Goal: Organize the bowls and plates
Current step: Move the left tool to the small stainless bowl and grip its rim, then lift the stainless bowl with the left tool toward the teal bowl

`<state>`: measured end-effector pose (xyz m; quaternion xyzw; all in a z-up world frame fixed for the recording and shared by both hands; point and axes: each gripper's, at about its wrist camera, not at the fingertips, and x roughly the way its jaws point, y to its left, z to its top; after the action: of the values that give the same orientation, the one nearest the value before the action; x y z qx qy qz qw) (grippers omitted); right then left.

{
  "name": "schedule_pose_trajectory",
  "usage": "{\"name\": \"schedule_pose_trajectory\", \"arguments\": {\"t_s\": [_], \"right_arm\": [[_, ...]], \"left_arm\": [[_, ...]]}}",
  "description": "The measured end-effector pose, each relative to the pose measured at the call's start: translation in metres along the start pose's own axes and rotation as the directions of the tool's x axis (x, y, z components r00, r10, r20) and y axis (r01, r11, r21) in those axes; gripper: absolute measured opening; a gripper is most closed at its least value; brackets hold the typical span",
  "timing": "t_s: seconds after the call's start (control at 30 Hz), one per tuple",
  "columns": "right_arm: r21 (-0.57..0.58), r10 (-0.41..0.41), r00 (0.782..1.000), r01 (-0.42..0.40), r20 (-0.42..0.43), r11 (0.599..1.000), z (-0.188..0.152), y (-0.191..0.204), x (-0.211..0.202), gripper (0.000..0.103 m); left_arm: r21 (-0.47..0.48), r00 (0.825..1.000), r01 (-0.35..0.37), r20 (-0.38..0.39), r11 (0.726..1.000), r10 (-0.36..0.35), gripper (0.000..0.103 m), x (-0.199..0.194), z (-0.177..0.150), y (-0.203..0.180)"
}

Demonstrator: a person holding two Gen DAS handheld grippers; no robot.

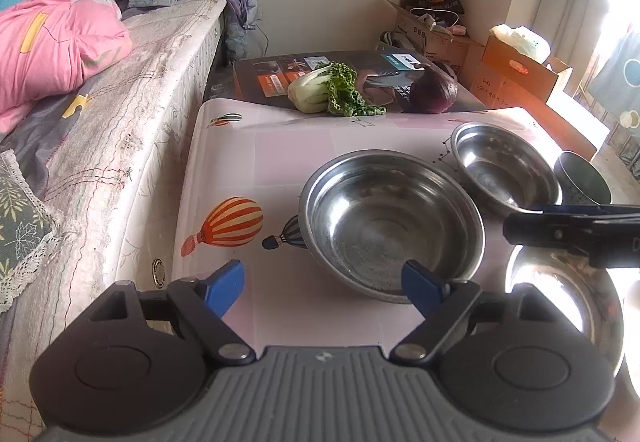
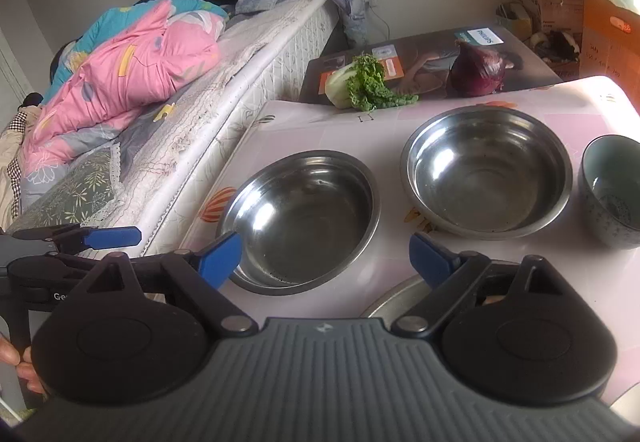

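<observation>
- Two round stainless-steel bowls sit side by side on the pink balloon-print surface, a dark ceramic cup just beside them.
- Left gripper and right gripper hover spread, empty.
- A third steel vessel, perhaps another bowl, lies nearer, half hidden.

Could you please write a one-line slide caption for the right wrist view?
Open right gripper above two steel bowls and a ceramic cup on a pink table.

Silver steel bowls are gleaming on a pale pink surface showing orange-striped balloons; a speckled grey-green cup is sitting far right, blue-tipped claws near.
</observation>
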<state>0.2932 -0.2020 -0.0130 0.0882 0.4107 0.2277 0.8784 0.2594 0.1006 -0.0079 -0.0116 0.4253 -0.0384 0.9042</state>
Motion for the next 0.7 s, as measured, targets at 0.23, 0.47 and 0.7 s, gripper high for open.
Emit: {"name": "schedule_pose_trajectory", "arguments": {"t_s": [0.23, 0.47, 0.7], "right_arm": [[0.054, -0.027, 0.996, 0.032, -0.080, 0.998, 0.009, -0.013, 0.063, 0.053], [0.070, -0.036, 0.992, 0.045, -0.121, 0.997, 0.008, -0.022, 0.088, 0.028], [0.084, -0.028, 0.990, 0.040, -0.140, 0.996, 0.006, -0.027, 0.092, 0.015]], "left_arm": [[-0.034, 0.999, -0.037, -0.032, 0.999, 0.036, 0.063, 0.038, 0.017, 0.008], [-0.074, 0.995, -0.032, -0.097, 0.997, 0.024, 0.029, 0.062, 0.023, 0.012], [-0.100, 0.993, -0.008, -0.120, 0.995, -0.004, 0.014, 0.062, 0.021, 0.012]]}}
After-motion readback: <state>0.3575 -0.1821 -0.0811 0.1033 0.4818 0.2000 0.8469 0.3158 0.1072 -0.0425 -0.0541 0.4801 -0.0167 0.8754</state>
